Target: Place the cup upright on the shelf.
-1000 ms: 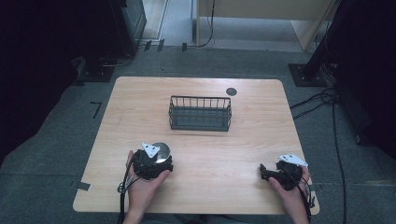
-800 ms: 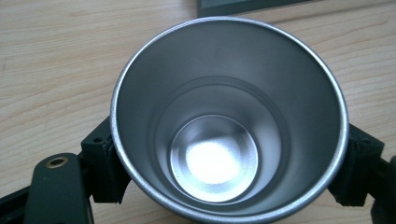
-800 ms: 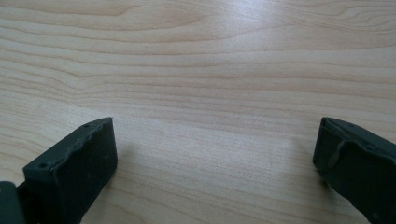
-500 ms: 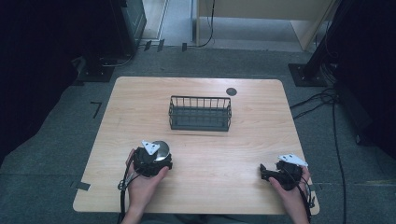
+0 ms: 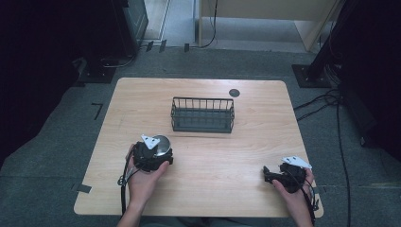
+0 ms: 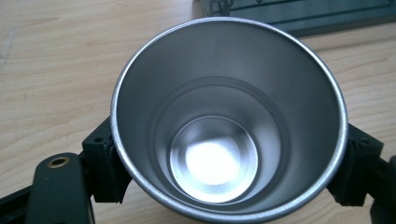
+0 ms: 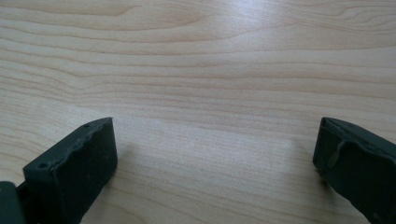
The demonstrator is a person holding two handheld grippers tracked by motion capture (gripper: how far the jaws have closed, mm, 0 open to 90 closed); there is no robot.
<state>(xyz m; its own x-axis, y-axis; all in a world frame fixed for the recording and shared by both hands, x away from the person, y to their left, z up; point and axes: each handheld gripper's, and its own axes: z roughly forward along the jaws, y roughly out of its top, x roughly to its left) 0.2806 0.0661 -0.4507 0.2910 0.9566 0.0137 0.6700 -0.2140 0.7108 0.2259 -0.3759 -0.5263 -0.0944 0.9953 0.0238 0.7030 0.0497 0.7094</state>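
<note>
The wooden table (image 5: 203, 189) spans the middle of the high view, its pale grain running from side to side. Toward the far half stands a dark wire basket (image 5: 202, 115), upright and well apart from both hands. A small dark round spot (image 5: 233, 92) lies on the tabletop just behind the basket's right end.

Near the front left, the left gripper (image 5: 158, 153) has its 2 jaws clamped on a metal cup (image 5: 161, 143), which stands on the table in front of the person's left hand (image 5: 142, 182). In the left gripper view the cup (image 6: 229, 121) sits upright with its open mouth toward the camera (shiny inside, nothing in it), and a black jaw presses against its wall on each side. The basket's base shows just beyond its rim.

At the front right, the right gripper (image 5: 268, 174) rests low over bare wood, held by the right hand (image 5: 295, 194). Its jaws stand wide apart with nothing between them.
</note>
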